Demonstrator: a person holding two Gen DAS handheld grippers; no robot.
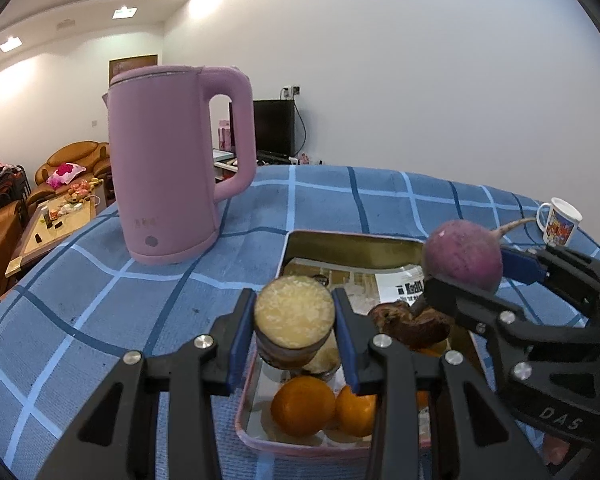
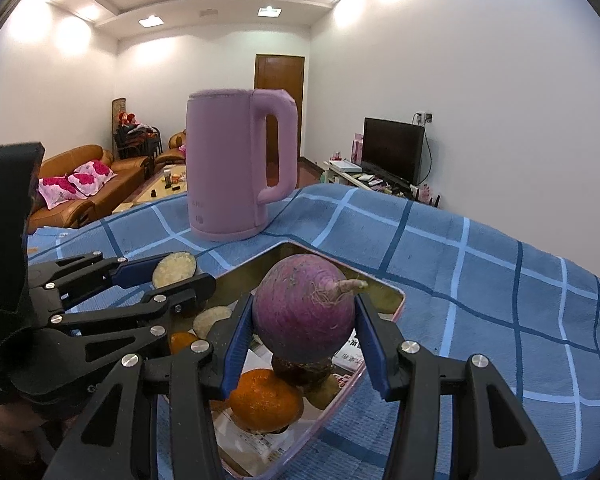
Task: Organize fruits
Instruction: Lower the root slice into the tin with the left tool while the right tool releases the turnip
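Note:
My left gripper (image 1: 294,316) is shut on a cut root piece (image 1: 294,304) with a pale face and brown skin, held above the near end of a pink-rimmed metal tray (image 1: 352,248). My right gripper (image 2: 304,314) is shut on a round purple radish (image 2: 300,304) with a thin root tail, also over the tray (image 2: 384,288). Two oranges (image 1: 302,404), a dark brown lump (image 1: 400,320) and newspaper lie in the tray. In the right wrist view, the left gripper (image 2: 178,274) and its piece (image 2: 175,267) sit at left; in the left wrist view, the right gripper (image 1: 466,270) and radish (image 1: 462,254) at right.
A tall pink kettle (image 1: 168,168) stands on the blue checked tablecloth (image 1: 100,300) behind and left of the tray. A printed white mug (image 1: 560,222) sits at the far right edge. Beyond the table are sofas, a coffee table and a television.

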